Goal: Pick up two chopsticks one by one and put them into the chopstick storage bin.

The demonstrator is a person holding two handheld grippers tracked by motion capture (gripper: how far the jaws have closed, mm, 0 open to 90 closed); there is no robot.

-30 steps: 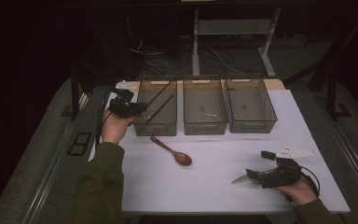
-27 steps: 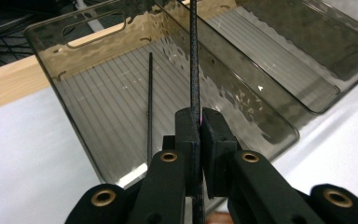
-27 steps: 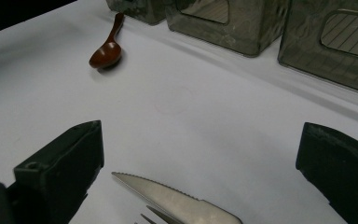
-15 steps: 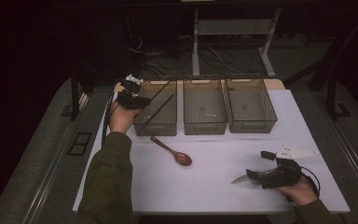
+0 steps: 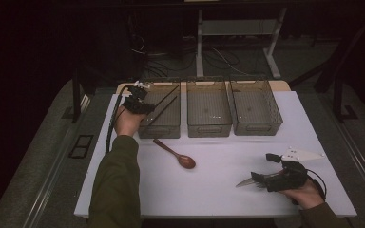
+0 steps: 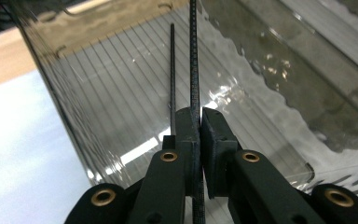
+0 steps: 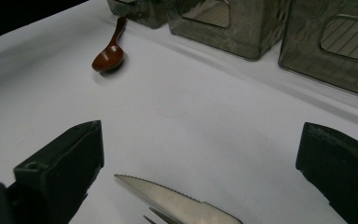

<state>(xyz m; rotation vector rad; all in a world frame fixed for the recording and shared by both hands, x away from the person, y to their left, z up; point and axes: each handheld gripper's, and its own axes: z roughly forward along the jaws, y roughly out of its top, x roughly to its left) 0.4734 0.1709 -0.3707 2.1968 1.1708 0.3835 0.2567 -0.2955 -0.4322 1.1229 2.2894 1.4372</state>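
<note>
The left gripper [image 5: 138, 102] is clenched on a black chopstick [image 6: 194, 60], which runs straight out from between its jaws, pinched between the pads near its lower end. This chopstick slants out over the left bin [image 5: 160, 127], the leftmost of three clear bins at the far side of the white table [image 5: 218, 190]. A second black chopstick [image 6: 172, 70] lies just to its left in the left gripper view, nearly parallel, free of the jaws and inside the same bin. The left hand [image 5: 126, 122] is stretched far forward, its sleeved forearm reaching from the near edge up to the bin's near left corner, with the gripper held above the rim.

The right gripper [image 5: 261, 180] rests low at the near right of the table, its jaws spread wide and gripping nothing. A serrated knife [image 7: 177, 200] lies on the table between those open jaws, its tip pointing left, touching neither pad. The right hand [image 5: 304, 192] lies close to the table's near edge.

A brown wooden spoon [image 5: 176, 154] lies on the table just near of the left bin, well apart from both grippers.
</note>
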